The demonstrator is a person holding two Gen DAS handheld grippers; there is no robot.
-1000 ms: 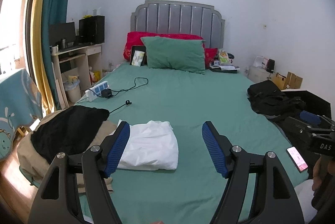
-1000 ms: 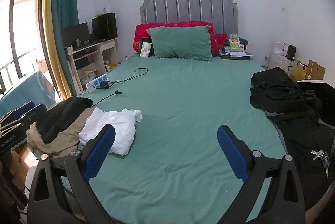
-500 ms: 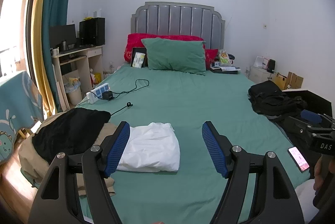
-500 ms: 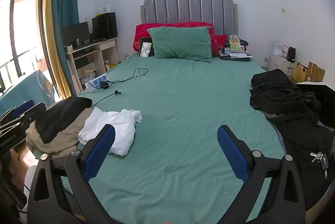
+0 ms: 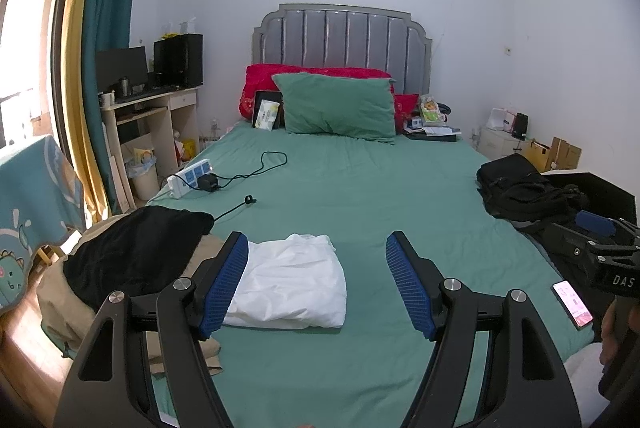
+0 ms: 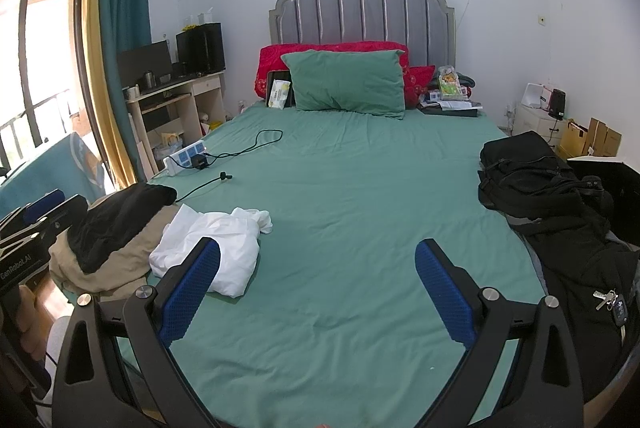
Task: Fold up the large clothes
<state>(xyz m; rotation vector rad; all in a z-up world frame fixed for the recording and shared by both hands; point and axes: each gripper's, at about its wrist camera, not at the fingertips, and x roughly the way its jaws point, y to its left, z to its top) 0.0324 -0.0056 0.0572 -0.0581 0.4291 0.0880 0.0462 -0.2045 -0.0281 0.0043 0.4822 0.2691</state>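
A folded white garment [image 5: 292, 284] lies on the green bed sheet [image 5: 360, 195] near the foot of the bed; in the right wrist view the white garment [image 6: 216, 252] looks looser. Left of it sits a pile with a black garment [image 5: 132, 252] on a tan one [image 5: 60, 300]. My left gripper [image 5: 318, 282] hovers open above the foot of the bed, its left finger over the white garment's edge. My right gripper [image 6: 318, 288] is open over bare sheet, right of the white garment. Neither holds anything.
A black backpack and dark clothes [image 6: 536, 183] with keys [image 6: 612, 304] fill the bed's right edge. A phone [image 5: 572, 304] lies near the right corner. A power strip [image 5: 188, 179] and cable lie at mid left. Pillows [image 5: 340, 107] stand at the headboard. A desk [image 5: 152, 115] is left.
Both grippers have shifted very slightly, so the room sits a little differently in view. The clothes have not moved and both grippers stay open.
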